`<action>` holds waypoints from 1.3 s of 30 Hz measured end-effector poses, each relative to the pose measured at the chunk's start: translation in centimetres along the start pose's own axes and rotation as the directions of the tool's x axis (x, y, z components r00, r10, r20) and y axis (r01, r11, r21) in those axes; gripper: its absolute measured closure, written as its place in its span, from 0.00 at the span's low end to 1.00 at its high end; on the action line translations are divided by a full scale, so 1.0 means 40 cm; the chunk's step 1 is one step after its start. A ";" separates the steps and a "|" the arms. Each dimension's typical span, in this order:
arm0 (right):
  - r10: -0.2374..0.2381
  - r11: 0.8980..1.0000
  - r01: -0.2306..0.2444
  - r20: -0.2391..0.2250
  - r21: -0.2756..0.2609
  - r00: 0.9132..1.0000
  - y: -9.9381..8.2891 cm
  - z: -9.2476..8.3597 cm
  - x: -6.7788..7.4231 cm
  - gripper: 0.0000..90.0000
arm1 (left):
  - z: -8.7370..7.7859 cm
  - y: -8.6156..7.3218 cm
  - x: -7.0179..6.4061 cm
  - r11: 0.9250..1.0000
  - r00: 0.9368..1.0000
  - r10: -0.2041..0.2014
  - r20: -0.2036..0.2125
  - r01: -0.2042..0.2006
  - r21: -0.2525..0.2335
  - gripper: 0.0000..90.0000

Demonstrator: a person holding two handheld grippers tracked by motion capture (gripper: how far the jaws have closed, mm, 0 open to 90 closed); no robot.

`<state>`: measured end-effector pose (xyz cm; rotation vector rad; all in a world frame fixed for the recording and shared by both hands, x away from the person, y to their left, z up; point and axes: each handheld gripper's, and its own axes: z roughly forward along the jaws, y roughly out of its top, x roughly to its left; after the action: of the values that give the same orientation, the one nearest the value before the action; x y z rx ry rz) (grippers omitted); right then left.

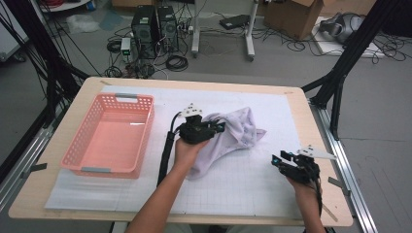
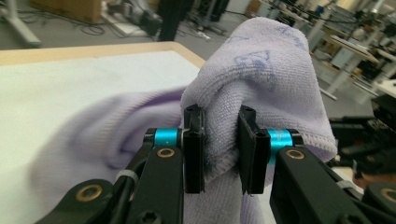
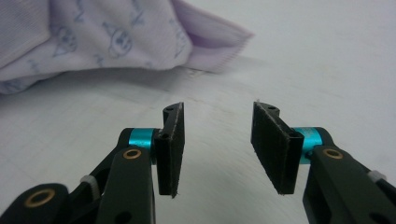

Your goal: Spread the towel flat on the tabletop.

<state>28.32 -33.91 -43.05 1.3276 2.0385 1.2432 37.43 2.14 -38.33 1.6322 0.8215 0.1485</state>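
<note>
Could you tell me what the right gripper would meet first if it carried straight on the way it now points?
Most likely the pale lilac printed terry towel; the right gripper has open, empty jaws, with bare white mat between, though depth is unclear.

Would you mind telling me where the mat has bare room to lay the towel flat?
The widest free patch lies along the near edge of the white mat, between the pink basket and the right gripper. A strip behind the lilac towel is also bare. The middle is crowded: the left gripper pinches the towel there.
</note>
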 end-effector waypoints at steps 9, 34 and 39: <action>-0.086 0.990 0.105 -0.186 0.098 0.979 0.059 0.158 0.127 0.57 | -0.028 -0.003 0.035 0.999 0.999 -0.036 -0.009 0.035 -0.036 0.82; -0.087 0.989 0.116 -0.265 0.096 0.960 0.126 0.086 0.120 0.93 | -0.044 -0.041 0.046 0.998 0.999 0.028 -0.021 -0.026 0.065 0.84; -0.054 0.996 0.065 -0.178 0.056 0.983 0.182 -0.016 0.084 0.94 | -0.013 -0.061 0.024 0.984 0.980 0.119 -0.161 -0.095 0.149 0.82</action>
<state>30.05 -30.18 -36.14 1.2118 2.2379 1.3220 36.81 3.15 -40.73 1.8165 0.8893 0.3157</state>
